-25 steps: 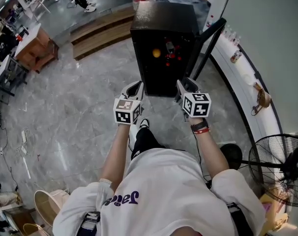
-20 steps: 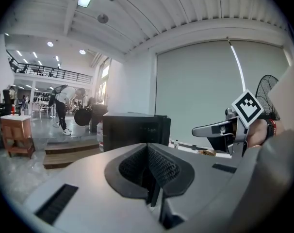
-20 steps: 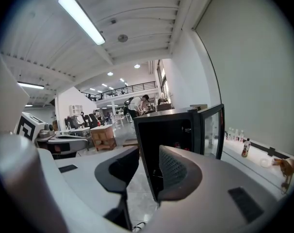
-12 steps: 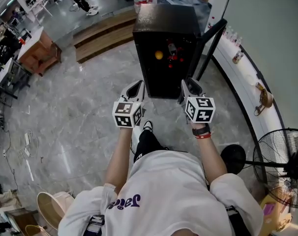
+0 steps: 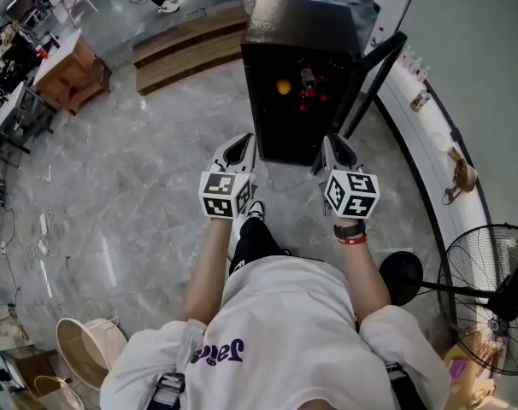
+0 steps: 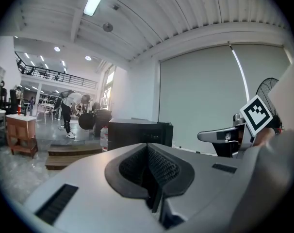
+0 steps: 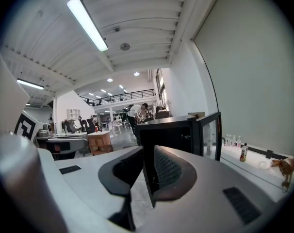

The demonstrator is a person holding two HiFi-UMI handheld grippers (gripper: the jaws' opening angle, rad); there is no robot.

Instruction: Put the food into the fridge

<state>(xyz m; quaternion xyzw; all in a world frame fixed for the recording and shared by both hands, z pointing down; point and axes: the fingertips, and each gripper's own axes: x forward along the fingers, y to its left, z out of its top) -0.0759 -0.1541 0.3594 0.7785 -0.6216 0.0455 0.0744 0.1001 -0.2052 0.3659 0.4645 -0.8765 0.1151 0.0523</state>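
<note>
Since the fridge (image 5: pixel 300 37) stands with its door (image 5: pixel 374 71) swung wide and an orange fruit (image 5: pixel 283 86) and some red items (image 5: pixel 310 99) already sit inside near its top edge, I judge the loading done. My left gripper (image 5: pixel 240 148) has its fingers (image 6: pixel 132 166) together, empty. My right gripper (image 5: pixel 336 150) has just been closing, with a narrow gap left between its fingers (image 7: pixel 169 171) and nothing in it. Shutting the door seems to be what's left.
</note>
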